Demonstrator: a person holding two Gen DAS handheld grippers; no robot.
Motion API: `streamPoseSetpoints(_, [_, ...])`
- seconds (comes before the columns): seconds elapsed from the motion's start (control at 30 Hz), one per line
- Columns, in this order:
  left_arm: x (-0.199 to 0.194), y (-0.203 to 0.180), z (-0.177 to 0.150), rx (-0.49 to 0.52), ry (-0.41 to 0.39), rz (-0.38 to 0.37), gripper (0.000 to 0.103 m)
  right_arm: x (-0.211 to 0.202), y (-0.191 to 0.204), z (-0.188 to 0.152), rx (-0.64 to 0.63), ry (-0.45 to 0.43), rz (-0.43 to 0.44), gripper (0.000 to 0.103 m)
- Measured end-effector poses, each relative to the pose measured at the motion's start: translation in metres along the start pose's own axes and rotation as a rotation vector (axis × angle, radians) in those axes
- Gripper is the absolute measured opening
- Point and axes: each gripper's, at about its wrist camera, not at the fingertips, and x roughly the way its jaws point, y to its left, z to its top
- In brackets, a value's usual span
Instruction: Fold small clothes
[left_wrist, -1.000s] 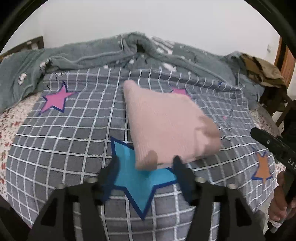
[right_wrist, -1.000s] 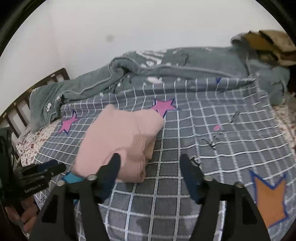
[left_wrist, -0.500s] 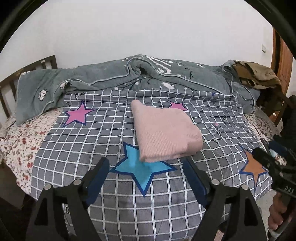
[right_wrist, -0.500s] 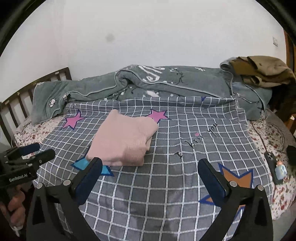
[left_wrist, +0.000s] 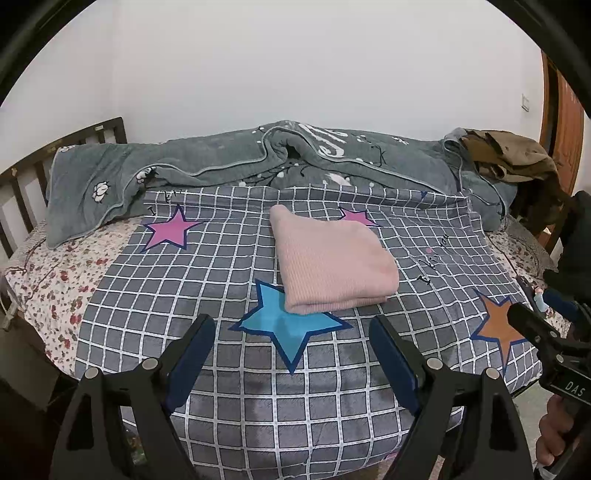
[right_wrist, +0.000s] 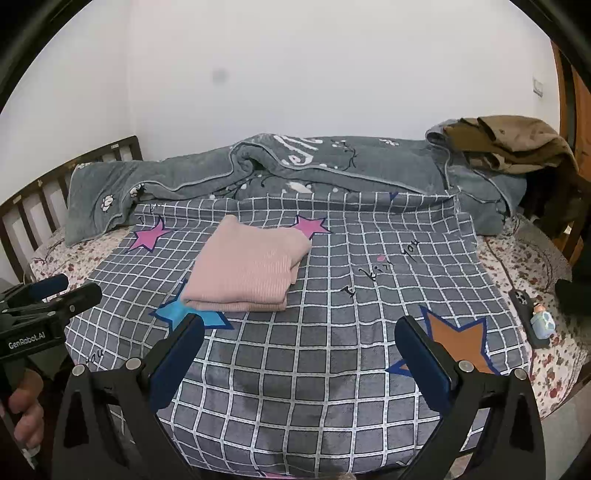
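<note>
My left hand-held gripper (left_wrist: 291, 347) hangs over the near edge of the bed, its jaws spread wide and holding nothing. My right hand-held gripper (right_wrist: 299, 347) is also spread wide and empty, level beside it. The folded pink garment (left_wrist: 330, 264) lies flat on the grey checked sheet (left_wrist: 221, 280), well ahead of both, slightly right of my left one's centre and ahead-left of my right one. Its near corner overlaps a blue star (left_wrist: 291, 326). Beyond it a grey quilt (left_wrist: 221, 162) is bunched against the wall. A phone (right_wrist: 526, 317) lies far right.
</note>
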Motion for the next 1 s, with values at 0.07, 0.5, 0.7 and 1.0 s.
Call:
streamPoseSetpoints(0.07, [-0.004,-0.001,-0.001,0.002,-0.008,0.0,0.085,-0.002,0.0,0.001,0.002,-0.004,0.005,0.101])
streamPoseSetpoints(0.5, [-0.015,-0.009,0.0,0.028,-0.026,0.013,0.085,-0.012,0.0,0.002,0.015,-0.018,0.014,0.101])
streamPoseSetpoints(0.7, [-0.017,-0.012,-0.001,0.031,-0.029,0.009,0.085,-0.013,-0.001,0.002,0.018,-0.018,0.021,0.101])
streamPoseSetpoints(1.0, [-0.018,-0.014,0.0,0.036,-0.029,0.008,0.085,-0.014,-0.002,0.002,0.019,-0.021,0.021,0.101])
